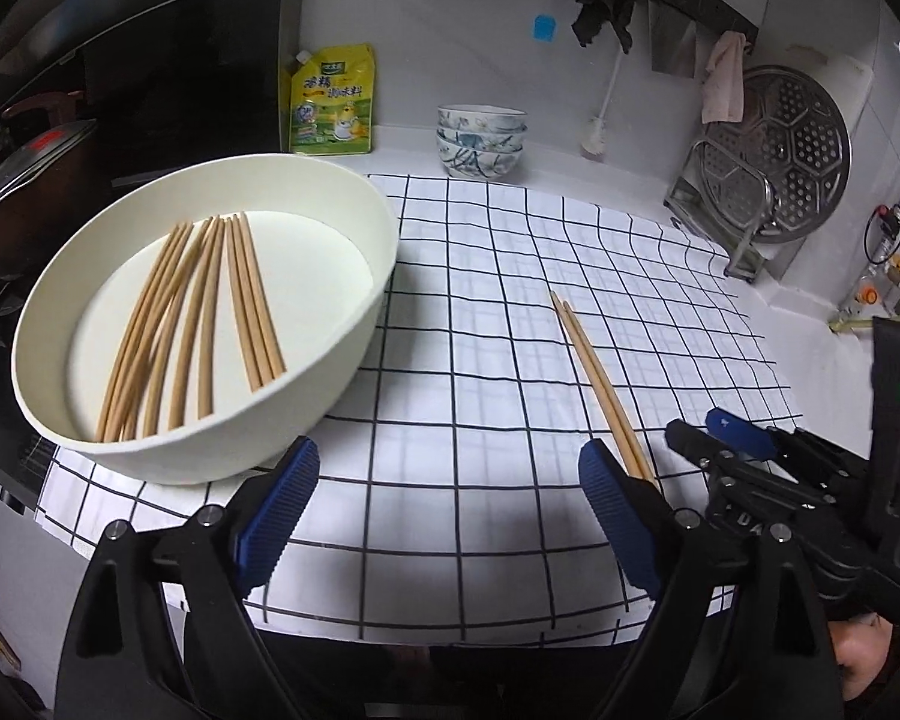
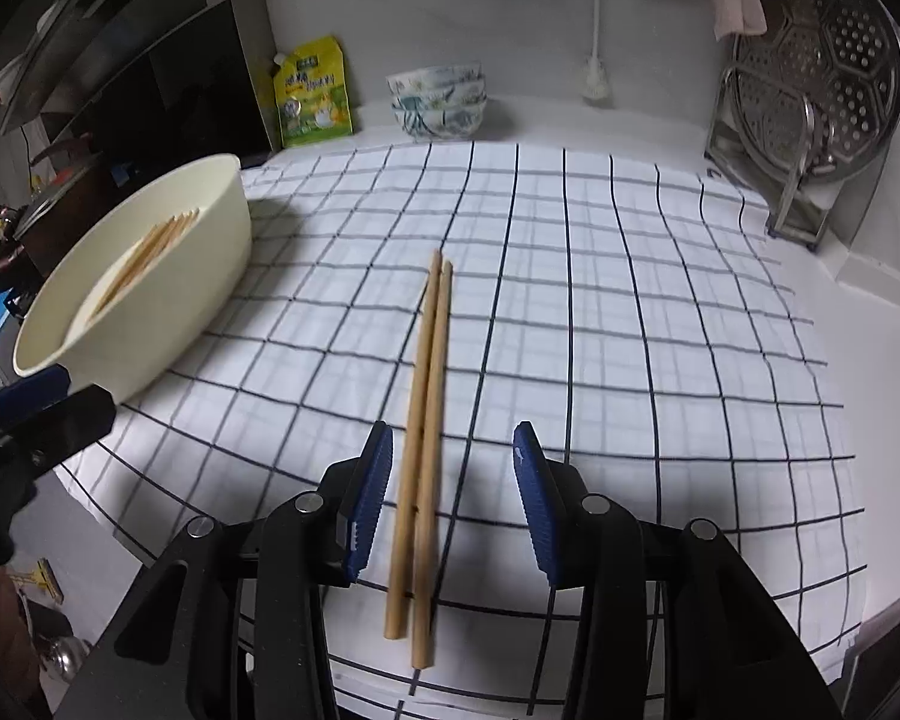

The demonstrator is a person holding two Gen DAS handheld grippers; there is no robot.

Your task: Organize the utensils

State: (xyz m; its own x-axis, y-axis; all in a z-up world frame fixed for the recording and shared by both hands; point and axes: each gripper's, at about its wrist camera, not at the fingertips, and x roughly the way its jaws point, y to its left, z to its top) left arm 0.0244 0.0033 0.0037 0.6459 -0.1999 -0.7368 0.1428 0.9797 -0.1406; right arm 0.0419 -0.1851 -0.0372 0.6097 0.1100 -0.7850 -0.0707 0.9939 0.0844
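A cream bowl (image 1: 354, 276) holds several wooden chopsticks (image 1: 198, 324) and stands on the checked cloth (image 1: 486, 312) at the left. A pair of chopsticks (image 2: 427, 414) lies on the cloth; it also shows in the left wrist view (image 1: 600, 384). My right gripper (image 2: 450, 498) is open, and its jaws stand on either side of the pair's near half without touching it. My left gripper (image 1: 450, 516) is open and empty, low over the cloth, just in front of the bowl. The right gripper (image 1: 714, 438) shows at its right.
Stacked patterned bowls (image 1: 480, 141) and a yellow seasoning pouch (image 1: 330, 102) stand at the back wall. A metal steamer plate on a rack (image 1: 774, 162) stands at the back right. A dark stove with a pot (image 1: 24, 180) is left of the bowl.
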